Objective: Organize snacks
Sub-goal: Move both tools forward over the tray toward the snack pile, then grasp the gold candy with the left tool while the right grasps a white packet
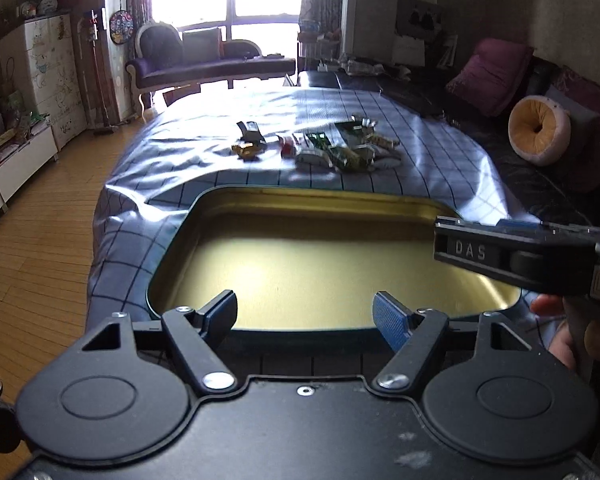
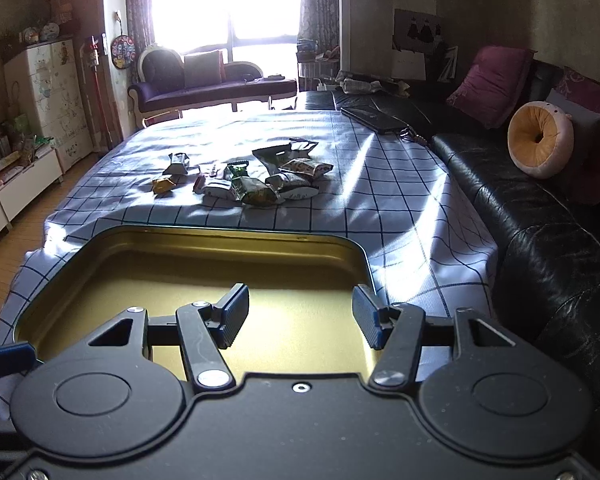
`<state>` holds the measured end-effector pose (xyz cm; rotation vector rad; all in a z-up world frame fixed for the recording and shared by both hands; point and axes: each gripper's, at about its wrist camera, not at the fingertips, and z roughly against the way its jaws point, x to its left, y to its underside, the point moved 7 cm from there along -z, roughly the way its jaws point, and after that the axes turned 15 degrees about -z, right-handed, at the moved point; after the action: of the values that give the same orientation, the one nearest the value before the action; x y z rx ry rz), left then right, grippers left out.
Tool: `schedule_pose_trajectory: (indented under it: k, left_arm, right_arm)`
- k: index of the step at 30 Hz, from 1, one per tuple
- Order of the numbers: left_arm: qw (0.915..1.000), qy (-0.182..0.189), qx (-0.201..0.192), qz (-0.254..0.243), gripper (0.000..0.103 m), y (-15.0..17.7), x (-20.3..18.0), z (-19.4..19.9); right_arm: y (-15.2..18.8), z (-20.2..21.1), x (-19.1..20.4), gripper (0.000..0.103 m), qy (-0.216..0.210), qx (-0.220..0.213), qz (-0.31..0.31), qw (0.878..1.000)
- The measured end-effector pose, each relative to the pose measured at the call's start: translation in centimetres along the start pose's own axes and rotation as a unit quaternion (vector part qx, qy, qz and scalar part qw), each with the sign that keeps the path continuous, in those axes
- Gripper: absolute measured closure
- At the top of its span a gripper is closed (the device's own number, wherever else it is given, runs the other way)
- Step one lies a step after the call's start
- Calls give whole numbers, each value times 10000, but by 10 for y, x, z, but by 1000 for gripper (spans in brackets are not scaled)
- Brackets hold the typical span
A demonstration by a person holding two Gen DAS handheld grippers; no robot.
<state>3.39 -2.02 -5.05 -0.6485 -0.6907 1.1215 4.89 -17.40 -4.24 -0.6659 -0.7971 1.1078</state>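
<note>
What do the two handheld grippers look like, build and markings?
Both match: matte black bodies, two round discs, silver screws, angled linkage arms. The left gripper and right gripper have blue ribbed pads on the jaws. The right gripper's side reads "DAS" in the left wrist view.

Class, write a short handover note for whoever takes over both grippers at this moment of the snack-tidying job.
Left gripper: open, holding nothing, over the near edge of the gold tin.
Right gripper: open, holding nothing, also over the tin.
Snack packets: all in a loose pile on the checked cloth beyond the tin.
Done: nothing shows inside the tin.
Left: pick up each packet and place it in the tin.
</note>
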Motion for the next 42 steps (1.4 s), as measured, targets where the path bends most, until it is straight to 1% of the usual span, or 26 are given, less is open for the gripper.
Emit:
schedule_pose_trajectory:
  k: [4, 6, 8, 11, 13, 16, 19, 23, 28, 32, 37, 42]
  left_arm:
    - [9998, -3, -120, 164, 26, -21, 16, -2]
    - [9996, 65, -154, 235, 26, -31, 25, -6]
    - [9992, 160, -112, 348, 26, -40, 35, -13]
    - [9980, 279, -64, 569, 26, -52, 52, -27]
    - [9975, 171, -74, 683, 25, -60, 65, -38]
    - [9974, -57, -15, 719, 25, -70, 82, -57]
    - [9970, -143, 120, 757, 25, -79, 95, -79]
    - [9957, -245, 281, 844, 25, -89, 113, -108]
    - [9958, -305, 511, 693, 26, -105, 126, -144]
    - [9955, -182, 669, 649, 26, -117, 135, -169]
    - [9945, -226, 783, 651, 26, -129, 145, -198]
    - [9950, -182, 828, 523, 26, -139, 146, -221]
  right_arm:
    - [-8, 2, 3, 42, -37, -153, 80, 9998]
    - [-12, 0, 6, 43, -39, -183, 178, 9997]
    - [-13, -4, 9, 43, -44, -127, 223, 9997]
    - [-14, -15, 12, 44, -111, 89, 200, 9997]
    - [-16, -23, 13, 45, -117, 201, 155, 9996]
    - [-22, -34, 15, 45, -129, 314, 56, 9994]
    - [-30, -48, 14, 45, -131, 427, -15, 9990]
    - [-44, -69, 12, 45, -102, 453, -129, 9988]
    - [-62, -104, 10, 46, -127, 628, -300, 9975]
    - [-71, -131, 12, 46, -132, 746, -346, 9965]
    - [-76, -157, 14, 46, -189, 942, -317, 9949]
    - [-83, -174, 14, 48, -170, 956, -318, 9948]
